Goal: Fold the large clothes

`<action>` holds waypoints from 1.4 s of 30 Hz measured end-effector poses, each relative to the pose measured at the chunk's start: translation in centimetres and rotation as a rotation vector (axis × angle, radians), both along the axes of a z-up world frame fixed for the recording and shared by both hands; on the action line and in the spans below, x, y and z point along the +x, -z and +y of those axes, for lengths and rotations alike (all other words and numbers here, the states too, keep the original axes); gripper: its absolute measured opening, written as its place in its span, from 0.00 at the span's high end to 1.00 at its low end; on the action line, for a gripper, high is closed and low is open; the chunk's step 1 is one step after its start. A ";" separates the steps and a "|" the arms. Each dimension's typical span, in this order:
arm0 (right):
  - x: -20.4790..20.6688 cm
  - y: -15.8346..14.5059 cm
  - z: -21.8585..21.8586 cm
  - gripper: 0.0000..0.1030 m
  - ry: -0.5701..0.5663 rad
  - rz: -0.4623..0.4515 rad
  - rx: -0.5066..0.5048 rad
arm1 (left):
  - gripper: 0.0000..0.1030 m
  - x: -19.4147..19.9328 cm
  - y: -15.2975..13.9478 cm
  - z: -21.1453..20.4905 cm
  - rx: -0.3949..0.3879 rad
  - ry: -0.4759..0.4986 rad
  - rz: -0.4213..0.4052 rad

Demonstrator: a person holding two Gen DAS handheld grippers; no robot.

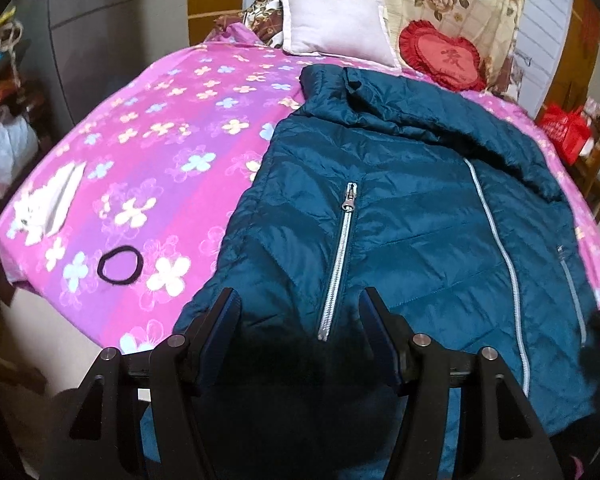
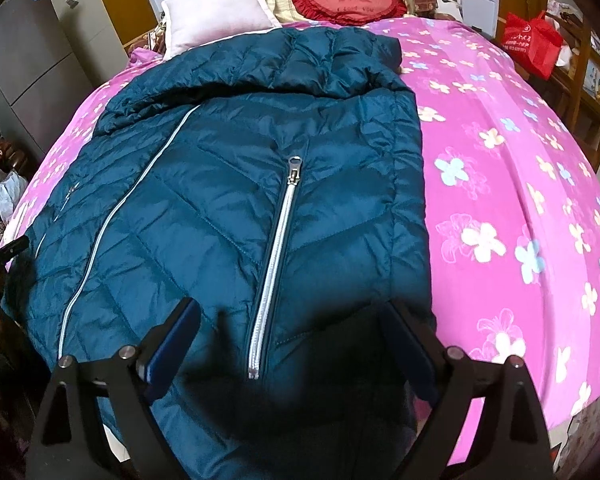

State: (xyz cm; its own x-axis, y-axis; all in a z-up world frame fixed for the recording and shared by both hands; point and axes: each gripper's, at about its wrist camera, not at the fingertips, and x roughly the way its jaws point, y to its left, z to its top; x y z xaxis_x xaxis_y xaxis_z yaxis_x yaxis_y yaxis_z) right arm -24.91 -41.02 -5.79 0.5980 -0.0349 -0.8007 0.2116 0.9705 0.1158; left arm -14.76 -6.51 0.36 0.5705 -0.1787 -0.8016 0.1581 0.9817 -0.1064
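Observation:
A large teal quilted jacket lies flat, front up, on a pink flowered bedspread. Its sleeves are folded in over the chest near the collar. It has a silver centre zip and silver pocket zips. My left gripper is open, hovering over the jacket's near hem at its left pocket zip. In the right wrist view the jacket fills the left half. My right gripper is open over the near hem, straddling the right pocket zip. Neither holds anything.
A black hair tie and a white cloth lie on the bedspread left of the jacket. A white pillow and a red heart cushion sit at the bed head. A red bag stands at the right.

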 end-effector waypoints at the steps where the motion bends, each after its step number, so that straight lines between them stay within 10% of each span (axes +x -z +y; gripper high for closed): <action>1: -0.2 -0.1 0.0 0.08 -0.002 0.001 -0.001 | 0.58 0.0 -0.1 0.4 -0.017 -0.001 0.005; 42: -4.5 1.2 -3.3 0.06 0.046 0.061 0.042 | 0.58 -0.8 4.1 6.7 -0.111 -0.026 0.216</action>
